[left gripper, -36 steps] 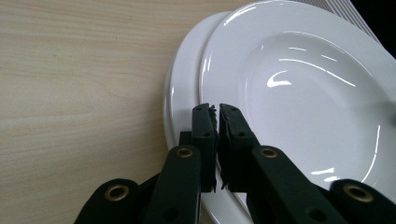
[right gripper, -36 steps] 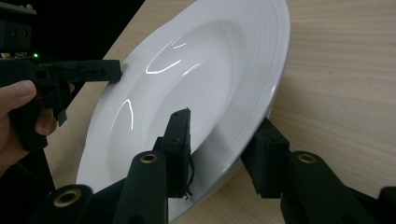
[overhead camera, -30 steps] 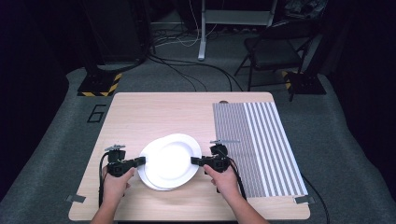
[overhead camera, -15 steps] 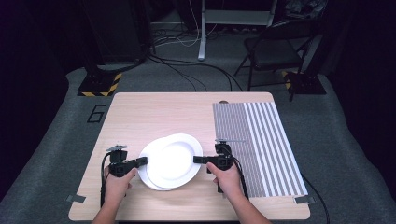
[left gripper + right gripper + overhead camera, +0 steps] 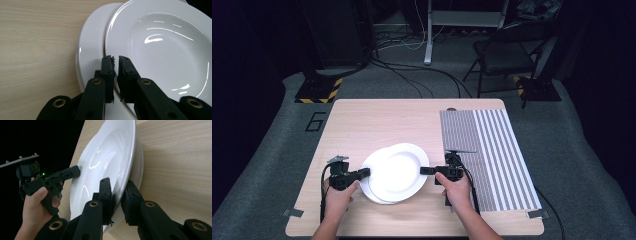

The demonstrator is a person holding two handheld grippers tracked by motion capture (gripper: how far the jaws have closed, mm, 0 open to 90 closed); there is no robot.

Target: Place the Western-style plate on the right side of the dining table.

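two white plates stacked on the wooden table (image 5: 362, 125), offset: top plate (image 5: 395, 171) sits shifted toward the right hand's side, bottom plate (image 5: 371, 192) peeks out as a crescent on the left hand's side and toward the person.

left gripper (image 5: 365, 172): jaws nearly together, pinching the rim of the top plate. in the left gripper view the rim edge runs straight up between the two jaw tips (image 5: 115, 61); bottom plate (image 5: 90, 62) lies under and outside the left-hand jaw, not in the pinch as far as i can tell. jaws have just been easing open a touch, rim in the gap.

right gripper (image 5: 426, 170): on the opposite rim, directly across the plate. right gripper view shows the top plate (image 5: 105, 165) rim between the jaws, which have just been closing; one jaw above, one below, pads on or very near the china. bottom plate's edge (image 5: 140, 157) shows just behind the far jaw.

key relation: the grippers face each other across the plate's full width, each on one rim point, so the plate body lies straight ahead of both fingertips. both hands equally near. judgement: a level two-handed lift of the top plate looks like the step in hand; uneven rise would tilt it, and thin glazed rim could slip.

striped mat (image 5: 489, 155) lies just beyond the right hand, bare.
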